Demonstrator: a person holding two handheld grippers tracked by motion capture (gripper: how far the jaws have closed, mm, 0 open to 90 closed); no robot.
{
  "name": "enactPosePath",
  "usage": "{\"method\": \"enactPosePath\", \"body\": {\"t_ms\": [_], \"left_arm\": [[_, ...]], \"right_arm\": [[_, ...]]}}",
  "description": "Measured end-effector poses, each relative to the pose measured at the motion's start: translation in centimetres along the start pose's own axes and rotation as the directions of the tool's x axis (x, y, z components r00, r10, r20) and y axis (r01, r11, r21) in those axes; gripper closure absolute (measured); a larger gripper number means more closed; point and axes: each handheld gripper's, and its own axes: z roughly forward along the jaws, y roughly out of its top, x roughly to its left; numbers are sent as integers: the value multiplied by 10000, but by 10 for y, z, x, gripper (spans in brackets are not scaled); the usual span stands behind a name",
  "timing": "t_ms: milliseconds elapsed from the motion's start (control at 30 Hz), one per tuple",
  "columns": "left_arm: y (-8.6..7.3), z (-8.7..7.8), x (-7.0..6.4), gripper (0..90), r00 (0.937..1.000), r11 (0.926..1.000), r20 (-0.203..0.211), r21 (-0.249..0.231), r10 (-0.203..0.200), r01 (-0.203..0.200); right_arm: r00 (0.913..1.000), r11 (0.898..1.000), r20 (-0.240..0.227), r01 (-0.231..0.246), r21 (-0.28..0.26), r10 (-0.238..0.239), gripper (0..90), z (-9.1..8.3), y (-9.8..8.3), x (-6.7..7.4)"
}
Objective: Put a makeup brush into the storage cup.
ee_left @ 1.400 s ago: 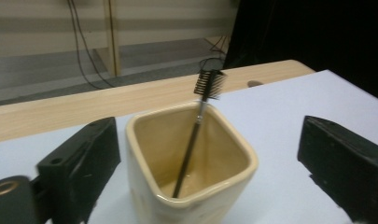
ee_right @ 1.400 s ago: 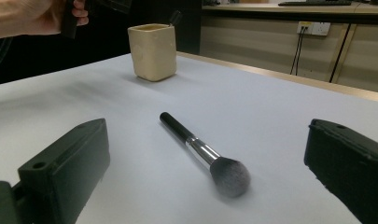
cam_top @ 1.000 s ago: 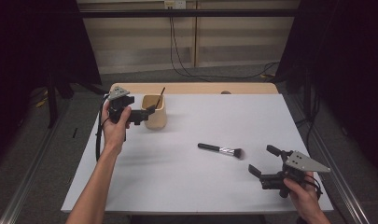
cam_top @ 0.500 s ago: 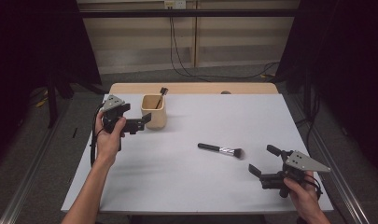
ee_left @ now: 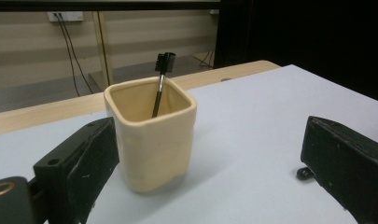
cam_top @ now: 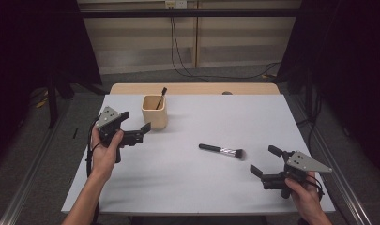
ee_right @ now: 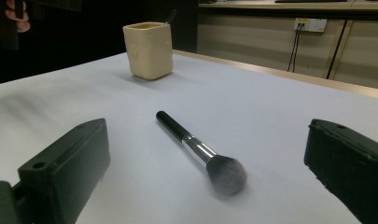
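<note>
A cream square cup [cam_top: 155, 111] [ee_left: 151, 140] [ee_right: 148, 44] stands at the table's far left, with a thin black brush [cam_top: 161, 96] [ee_left: 161, 79] leaning inside it. A black-handled makeup brush [cam_top: 222, 150] [ee_right: 198, 151] with a silver ferrule lies flat near the table's middle. My left gripper [cam_top: 136, 123] [ee_left: 210, 168] is open, just left of the cup, jaws empty. My right gripper [cam_top: 265, 161] [ee_right: 210, 177] is open near the front right corner, facing the makeup brush a short way off.
The grey table top [cam_top: 192, 187] ends in a wooden strip [cam_top: 192, 88] at the far edge. Beyond lie the floor, cables and a wall. Dark curtains stand to both sides.
My left gripper has drawn back from the cup toward the left and near side, lower on the table. The right gripper and the makeup brush have not moved.
</note>
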Motion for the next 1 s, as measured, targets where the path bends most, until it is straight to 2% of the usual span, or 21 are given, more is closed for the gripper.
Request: {"method": "enactPosePath", "body": {"t_ms": [100, 200, 267, 333, 400, 467, 533, 600, 700, 900, 1000], "left_arm": [[-8, -7, -2, 41, 10000, 10000, -2, -31, 71, -71], [-15, -14, -3, 41, 9999, 9999, 65, -61, -88, 88], [-18, -19, -5, 38, 9999, 10000, -127, -63, 62, -63], [-20, -24, -8, 32, 10000, 9999, -22, -167, -21, 20], [-21, -30, -12, 31, 9991, 9994, -289, -112, 310, -313], [-23, -34, -14, 31, 9997, 9997, -185, -180, 139, -142], [-27, -41, -17, 31, 9995, 9998, -244, -106, 188, -191], [-30, -45, -17, 29, 9999, 9999, 12, 17, 154, -154], [-39, -53, -18, 32, 9993, 10000, -363, 38, -37, 38], [-48, -67, -23, 26, 9987, 10000, -505, -1, 76, -76], [-52, -75, -28, 20, 9974, 9999, -713, -2, 132, -133]], "right_arm": [[10000, 10000, -5, 11, 8, -11, 0, -1, 0, 0], [10000, 10000, 1, 19, -13, -19, 0, -1, 0, 0], [10000, 10000, 19, 13, -10, -13, 0, -1, 0, -1], [10000, 10000, 33, 15, -24, -15, 0, -1, 0, -1], [10000, 10000, 40, 18, -35, -18, 0, -2, 0, -1], [10000, 10000, 47, 28, -34, -28, 0, -2, 0, -1], [10000, 10000, 54, 28, -28, -27, 0, -2, 0, -1], [10000, 10000, 49, 10, -38, -10, 0, -2, 0, -1], [10000, 10000, 48, 26, -9, -26, 0, -2, 0, 0], [10000, 10000, 43, 10, -30, -10, 0, -3, 0, 0], [10000, 10000, 38, 9, -26, -9, 0, -3, -1, 0]]}}
